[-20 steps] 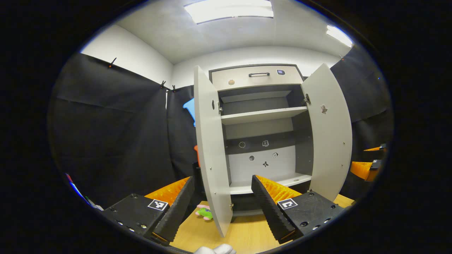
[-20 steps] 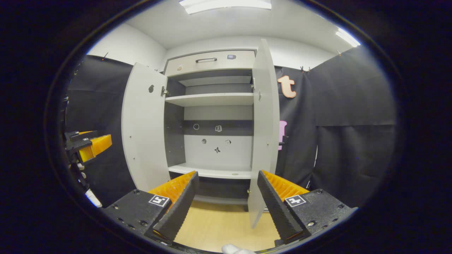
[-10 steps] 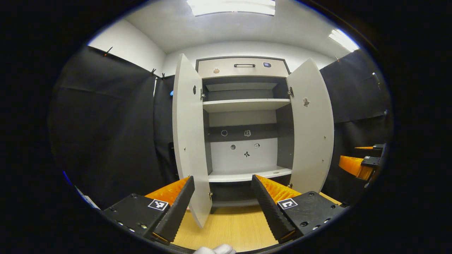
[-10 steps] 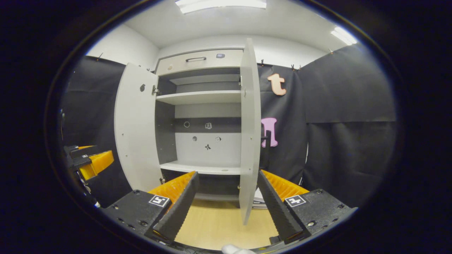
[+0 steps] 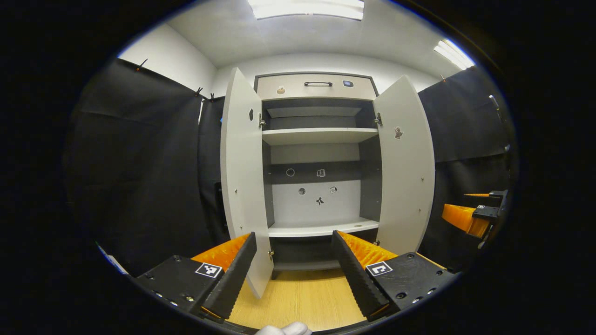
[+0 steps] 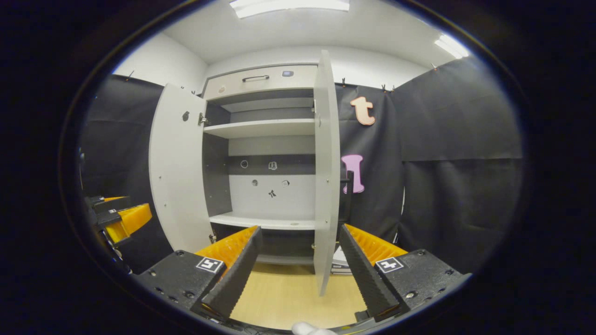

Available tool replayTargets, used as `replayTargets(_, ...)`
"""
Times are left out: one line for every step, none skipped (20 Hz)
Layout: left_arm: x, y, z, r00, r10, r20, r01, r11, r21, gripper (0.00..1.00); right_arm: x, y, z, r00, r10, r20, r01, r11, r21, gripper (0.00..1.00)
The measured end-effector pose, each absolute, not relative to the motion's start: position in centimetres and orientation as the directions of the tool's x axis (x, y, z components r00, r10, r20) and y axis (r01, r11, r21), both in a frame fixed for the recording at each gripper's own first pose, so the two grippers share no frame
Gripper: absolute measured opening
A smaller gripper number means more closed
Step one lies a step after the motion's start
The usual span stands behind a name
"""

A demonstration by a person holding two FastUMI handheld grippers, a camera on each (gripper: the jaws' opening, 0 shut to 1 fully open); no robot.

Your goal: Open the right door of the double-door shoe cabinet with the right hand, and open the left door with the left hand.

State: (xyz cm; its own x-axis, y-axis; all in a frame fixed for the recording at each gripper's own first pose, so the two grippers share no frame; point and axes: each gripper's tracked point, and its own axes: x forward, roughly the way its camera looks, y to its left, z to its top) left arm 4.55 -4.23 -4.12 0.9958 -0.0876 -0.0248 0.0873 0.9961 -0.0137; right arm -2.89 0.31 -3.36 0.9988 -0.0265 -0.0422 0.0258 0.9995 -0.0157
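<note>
The left gripper (image 5: 293, 267) has its fingers spread wide with nothing between them, in front of the shoe cabinet (image 5: 316, 88), whose left door (image 5: 242, 177) and right door (image 5: 404, 167) both stand swung open. The right gripper (image 6: 300, 265) is likewise released and empty, its spread fingers on either side of the right door's near edge without touching it. Inside the cabinet a shelf (image 5: 319, 136) crosses near the top, and a wooden floor (image 5: 302, 302) lies below the cabinet.

My booth, brightly lit

Black cloth (image 5: 139, 163) hangs around me below white walls (image 6: 158, 63); ceiling lights (image 5: 305, 8) glare above a wood floor (image 6: 288, 298).
</note>
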Motion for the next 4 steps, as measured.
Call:
replayTargets(4.61, -4.29, -4.13, 0.996, -0.087, -0.026, 0.087, 0.996, -0.013, 0.96, -2.84, 0.33, -3.39, 0.999, -0.025, -0.041, 0.024, 1.000, -0.017, 1.00)
replayTargets(4.60, -4.26, -4.18, 0.996, -0.086, -0.028, 0.086, 0.996, -0.011, 0.96, -2.80, 0.48, -3.33, 0.999, -0.023, -0.040, 0.022, 1.000, -0.016, 1.00)
replayTargets(4.62, -4.27, -4.16, 0.996, -0.086, -0.027, 0.086, 0.996, -0.011, 0.96, -2.84, 0.56, -3.32, 0.999, -0.021, -0.040, 0.020, 1.000, -0.015, 1.00)
replayTargets(4.58, -4.24, -4.14, 0.996, -0.087, -0.027, 0.086, 0.996, -0.011, 0.96, -2.78, 0.68, -3.34, 0.999, -0.018, -0.041, 0.018, 1.000, -0.015, 1.00)
